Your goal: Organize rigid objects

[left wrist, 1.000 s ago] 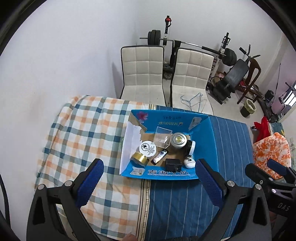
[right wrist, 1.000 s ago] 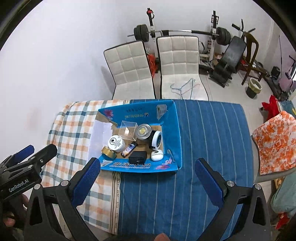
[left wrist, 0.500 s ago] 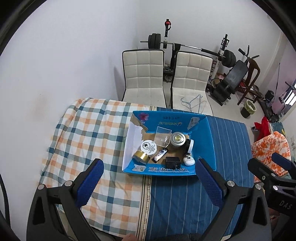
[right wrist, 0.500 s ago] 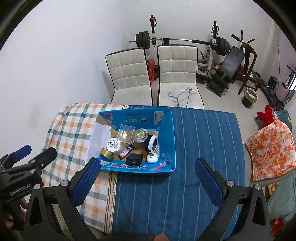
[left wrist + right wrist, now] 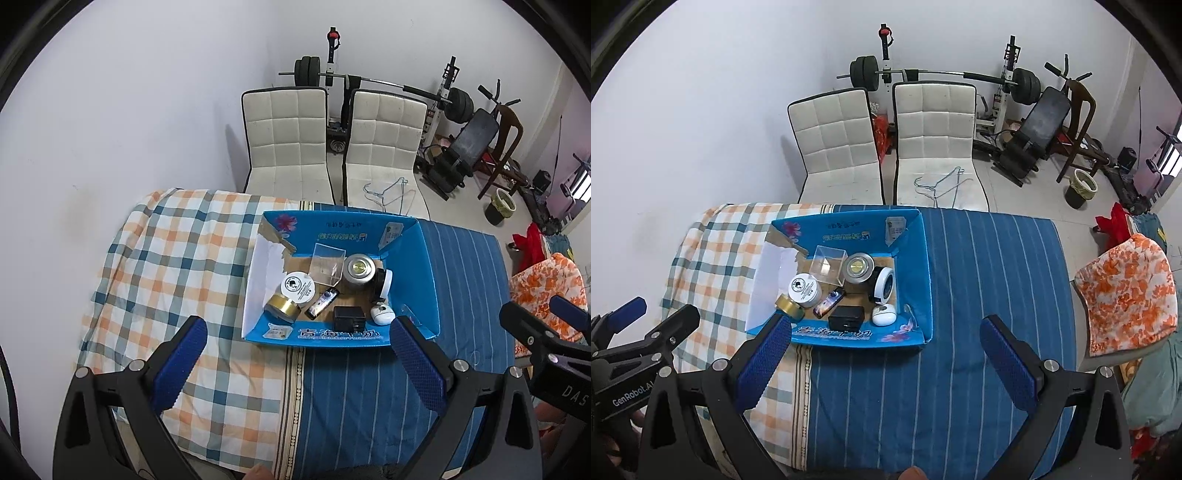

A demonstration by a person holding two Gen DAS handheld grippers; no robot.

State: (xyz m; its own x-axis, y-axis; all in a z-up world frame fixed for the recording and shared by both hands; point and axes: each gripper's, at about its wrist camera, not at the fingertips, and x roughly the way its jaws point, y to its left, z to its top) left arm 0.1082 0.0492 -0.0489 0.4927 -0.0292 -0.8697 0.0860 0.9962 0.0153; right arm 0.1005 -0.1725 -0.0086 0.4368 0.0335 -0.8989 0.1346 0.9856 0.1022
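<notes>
**Blue box full, both grippers held wide above the table**

A table draped in two cloths fills the scene: a checked cloth (image 5: 177, 266) on the left, a blue striped cloth (image 5: 373, 402) on the right, with a white wall behind. Sitting across the seam is the blue cardboard box (image 5: 413, 266), open-topped, one flap torn to bare white on its left side. Inside, a clear plastic cube (image 5: 327, 264) stands at the back beside a round silver tin (image 5: 359, 270). In front of them sits a white round tub (image 5: 297, 290) touching a roll of gold tape (image 5: 282, 312). A lighter (image 5: 322, 304) lies angled in the middle, a black adapter (image 5: 348, 318) just right of it, then a small white device (image 5: 381, 314), and a black-and-white cylinder (image 5: 384, 282) lying on its side against the right wall.

Beyond the table stand two white padded chairs (image 5: 286, 140), wire hangers (image 5: 388, 188) on one seat, and a barbell rack (image 5: 369, 79) against the wall. An orange floral cloth (image 5: 1126, 291) drapes over something on the right.

The left gripper (image 5: 299, 354) hangs over the near edge of the box, jaws spread wide, holding nothing. The right gripper (image 5: 886, 354) hovers over the striped cloth, equally wide and empty.
</notes>
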